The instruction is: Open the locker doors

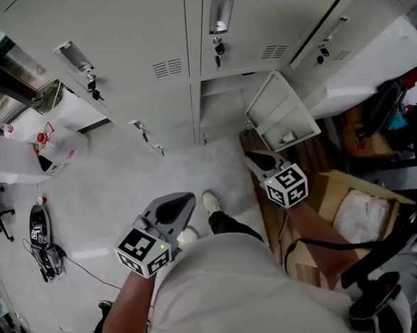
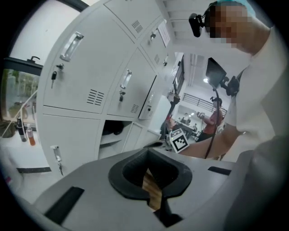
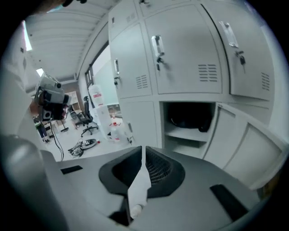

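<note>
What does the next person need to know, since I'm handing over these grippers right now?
Left gripper: shut, empty, held back from the lockers.
Right gripper: shut, empty, just in front of the open door.
Done: that one lower door stands open; its compartment shows.
Left: the other doors in view are closed, such as the upper door above it.
</note>
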